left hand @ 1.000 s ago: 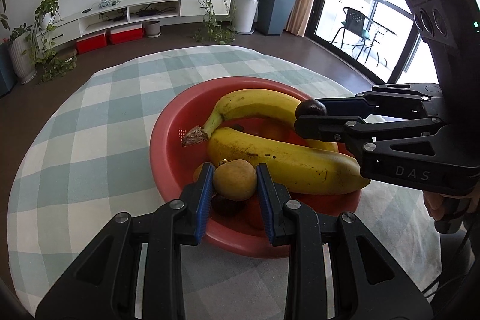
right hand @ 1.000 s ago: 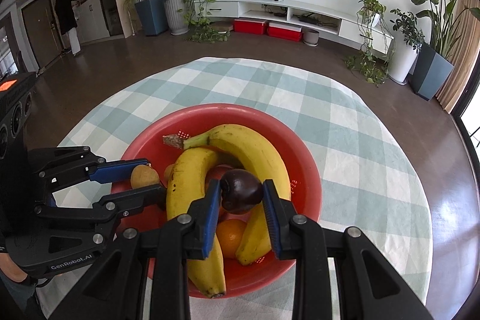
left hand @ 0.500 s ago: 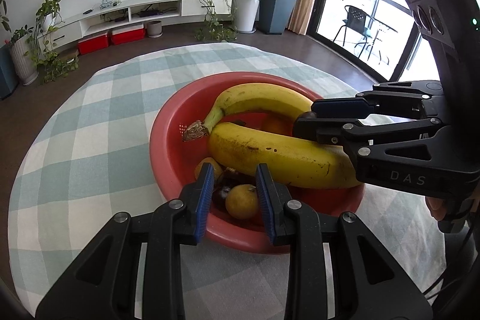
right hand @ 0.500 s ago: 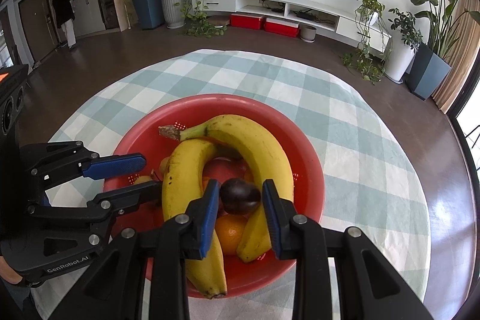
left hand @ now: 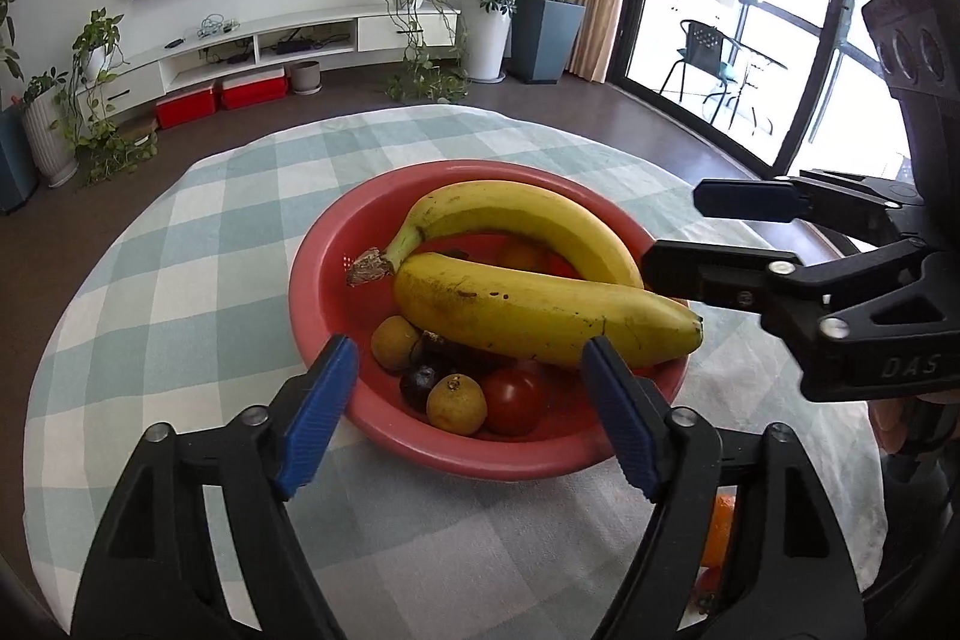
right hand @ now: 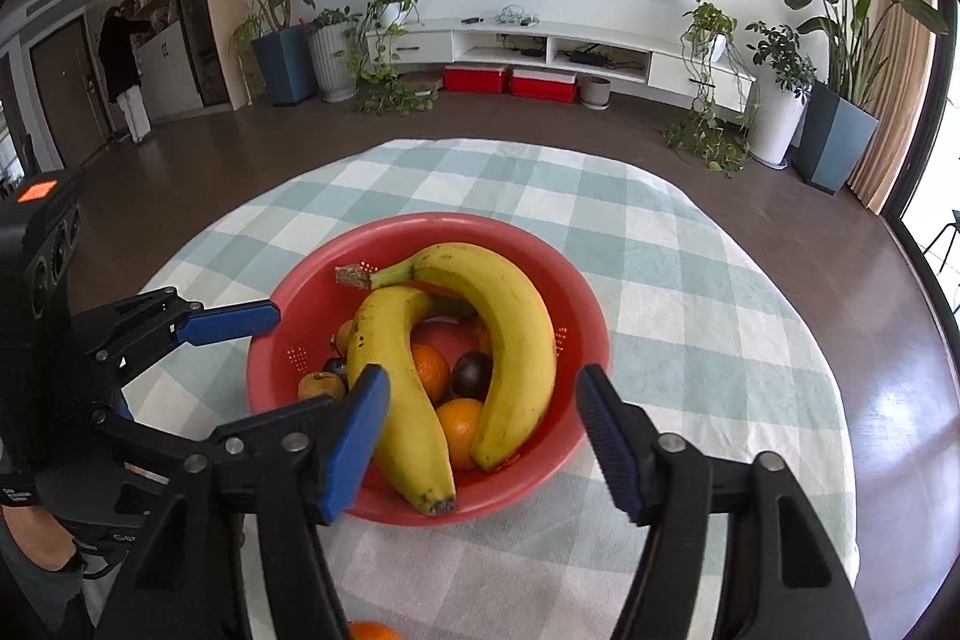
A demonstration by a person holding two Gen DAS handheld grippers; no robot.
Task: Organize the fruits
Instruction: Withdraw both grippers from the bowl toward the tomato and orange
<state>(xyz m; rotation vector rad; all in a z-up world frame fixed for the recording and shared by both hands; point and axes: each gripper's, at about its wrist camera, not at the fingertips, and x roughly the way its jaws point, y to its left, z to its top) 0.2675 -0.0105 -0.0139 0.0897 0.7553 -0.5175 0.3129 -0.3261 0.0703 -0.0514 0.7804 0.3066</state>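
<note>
Both claws have just been opening and now stand with jaws wide apart and nothing between them. A second ago the left claw was clamped on a small tan fruit and the right claw on a dark plum, both held over the bowl; half a second ago each fruit had been lowered among the others. The tan fruit now lies in the bowl just ahead of the left claw, between its blue pads in the picture but untouched by them, beside a tomato and a dark fruit. The plum rests ahead of the right claw, between the two bananas and next to an orange. Both releases appear clean: neither fruit sits on the rim or looks set to roll out. The bowl stands on the checked cloth of the desk, ahead of both claws. One more orange shows on the cloth below the right claw, outside the bowl, and likely remains to be gathered. Judgement: this placing step is complete for both hands, and the task is well advanced but not finished.
</note>
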